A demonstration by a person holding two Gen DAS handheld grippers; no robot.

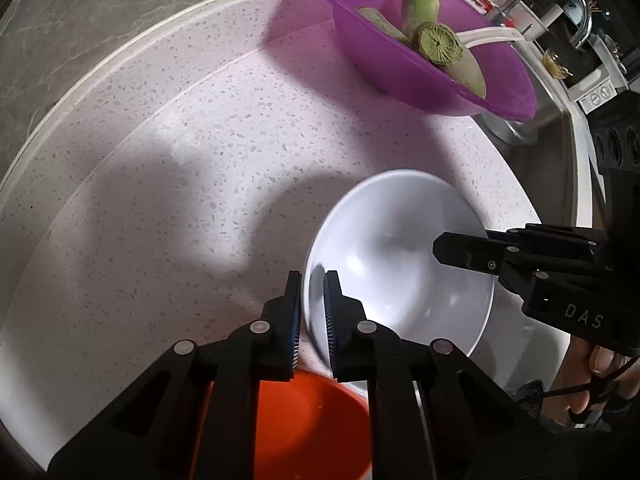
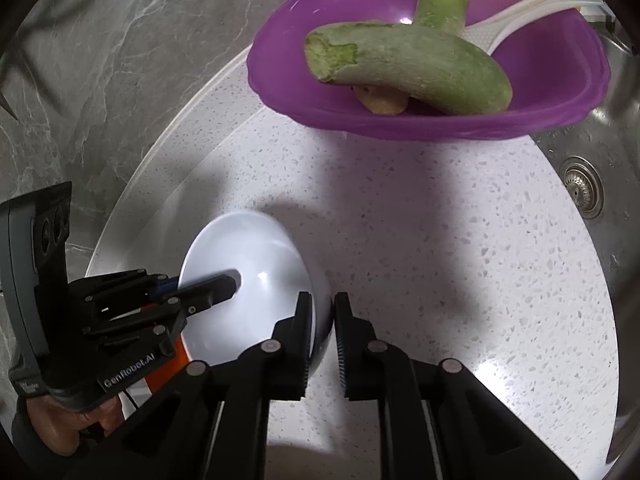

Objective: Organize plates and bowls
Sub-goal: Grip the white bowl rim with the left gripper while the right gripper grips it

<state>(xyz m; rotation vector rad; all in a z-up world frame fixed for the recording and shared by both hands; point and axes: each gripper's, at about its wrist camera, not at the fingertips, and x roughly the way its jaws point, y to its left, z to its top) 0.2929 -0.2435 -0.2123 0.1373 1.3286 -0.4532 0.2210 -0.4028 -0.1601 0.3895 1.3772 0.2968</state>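
Observation:
A white bowl (image 1: 400,264) is held above the speckled counter (image 1: 160,200) by both grippers. My left gripper (image 1: 313,312) is shut on its left rim, one finger inside and one outside. My right gripper (image 2: 323,340) is shut on the opposite rim of the white bowl (image 2: 248,280). An orange bowl (image 1: 304,432) sits just below, under the left gripper; a sliver of it (image 2: 180,354) shows in the right wrist view. The right gripper (image 1: 460,254) and the left gripper (image 2: 216,286) each show in the other's view.
A purple bowl (image 1: 420,76) holding green vegetable pieces (image 2: 404,68) and a white spoon stands at the back of the counter by the steel sink (image 2: 592,184). A faucet (image 1: 560,4) rises behind. A grey marble wall (image 2: 100,60) is at the left.

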